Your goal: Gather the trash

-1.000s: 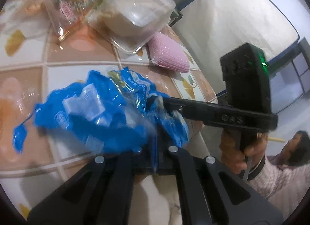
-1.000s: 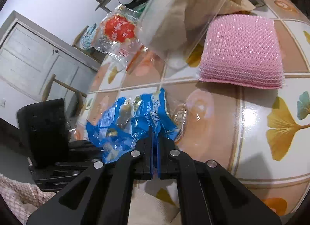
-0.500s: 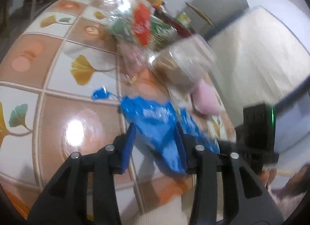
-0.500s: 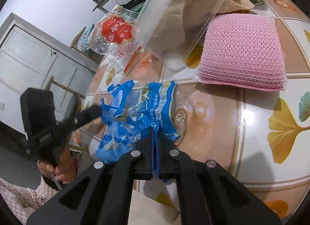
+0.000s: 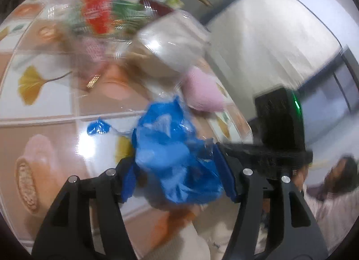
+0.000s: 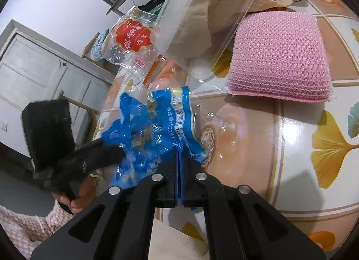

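Blue wrapper point(image 6: 157, 134) sits at the table point(image 6: 291, 148) edge, pinched tight in my right gripper point(image 6: 178, 163). Left gripper point(image 5: 177, 170) is opening around it, pads not pressing. Feels light, crinkly, slippery, so I'd grab bunched folds. Pink sponge point(image 6: 280, 58) beyond.

The left gripper point(image 5: 179, 174) pointed downward, its jaws opening around a crumpled blue plastic wrapper point(image 5: 177, 154). The right gripper point(image 6: 179, 177) was clamped tight on that wrapper's edge.

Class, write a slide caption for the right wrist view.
Right tool shut on blue wrapper beside pink sponge on tiled table.
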